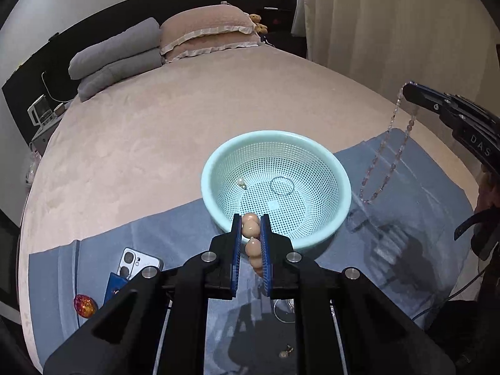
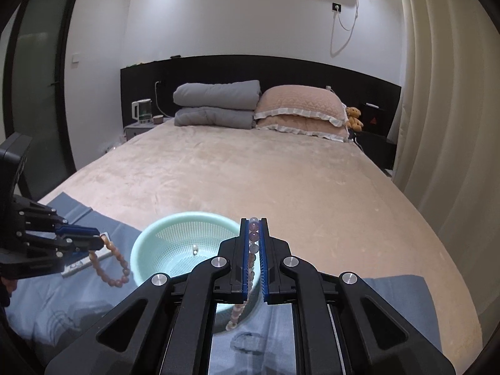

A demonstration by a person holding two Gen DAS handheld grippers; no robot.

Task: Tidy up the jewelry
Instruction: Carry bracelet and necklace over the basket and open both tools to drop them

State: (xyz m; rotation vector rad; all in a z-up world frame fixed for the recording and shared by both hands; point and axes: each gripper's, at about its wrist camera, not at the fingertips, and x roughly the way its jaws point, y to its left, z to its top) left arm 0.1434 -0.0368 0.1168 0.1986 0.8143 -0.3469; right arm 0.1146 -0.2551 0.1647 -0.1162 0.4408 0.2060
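A mint-green perforated basket [image 1: 339,181] stands on a blue cloth [image 1: 175,234] on the bed; it also shows in the right wrist view [image 2: 147,243]. Inside lie a pearl earring [image 1: 241,182] and a thin ring [image 1: 282,185]. My left gripper [image 1: 251,223] is shut on a peach bead bracelet [image 1: 252,238], held over the basket's near rim; the bracelet hangs left of the basket in the right wrist view [image 2: 109,267]. My right gripper [image 2: 253,223] is shut on a purple bead necklace [image 2: 253,237], which dangles to the right of the basket [image 1: 386,159].
A phone [image 1: 137,264], a blue card [image 1: 113,282] and an amber stone [image 1: 84,305] lie on the cloth at the left. A thin hoop [image 1: 282,312] and a small earring [image 1: 286,351] lie under my left gripper. Pillows [image 2: 300,106] and folded quilts [image 2: 215,103] sit at the headboard.
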